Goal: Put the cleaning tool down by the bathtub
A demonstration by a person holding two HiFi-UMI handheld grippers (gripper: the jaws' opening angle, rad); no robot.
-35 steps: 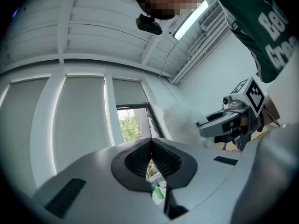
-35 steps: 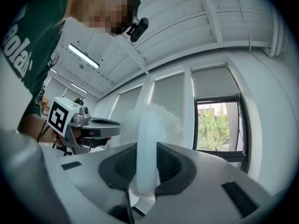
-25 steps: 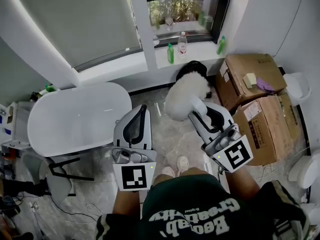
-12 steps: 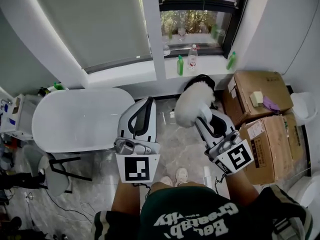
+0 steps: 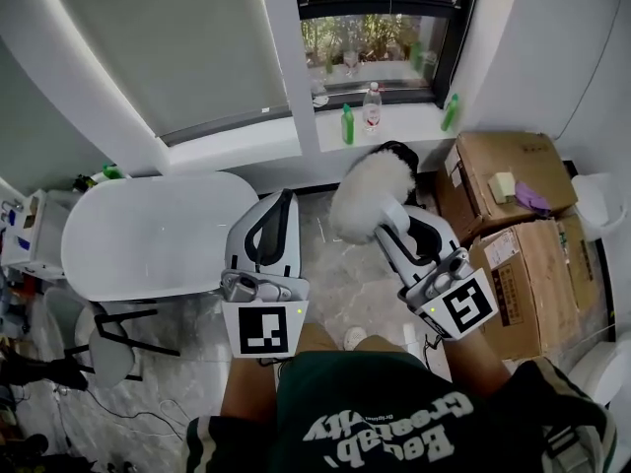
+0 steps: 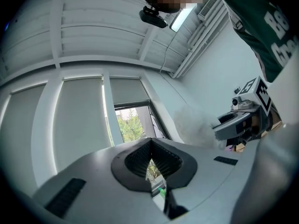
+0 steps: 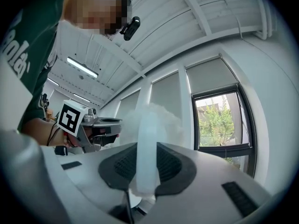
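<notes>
Flanking the held duster (image 5: 367, 193): bathtub (image 5: 148, 235) left, cardboard boxes (image 5: 537, 264) right.

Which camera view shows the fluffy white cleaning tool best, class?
The head view: the cleaning tool shows whole, fluffy head and handle, held in the right hand-held gripper. The right gripper view shows mainly the handle between the jaws; the left gripper view shows only a pale blur of fluff.

Tool: fluffy white duster (image 5: 370, 193) with pale plastic handle, held aloft, handle clamped in right gripper (image 5: 396, 233), fluffy head foremost. White oval bathtub (image 5: 148, 235) stands left of it, apart.
</notes>
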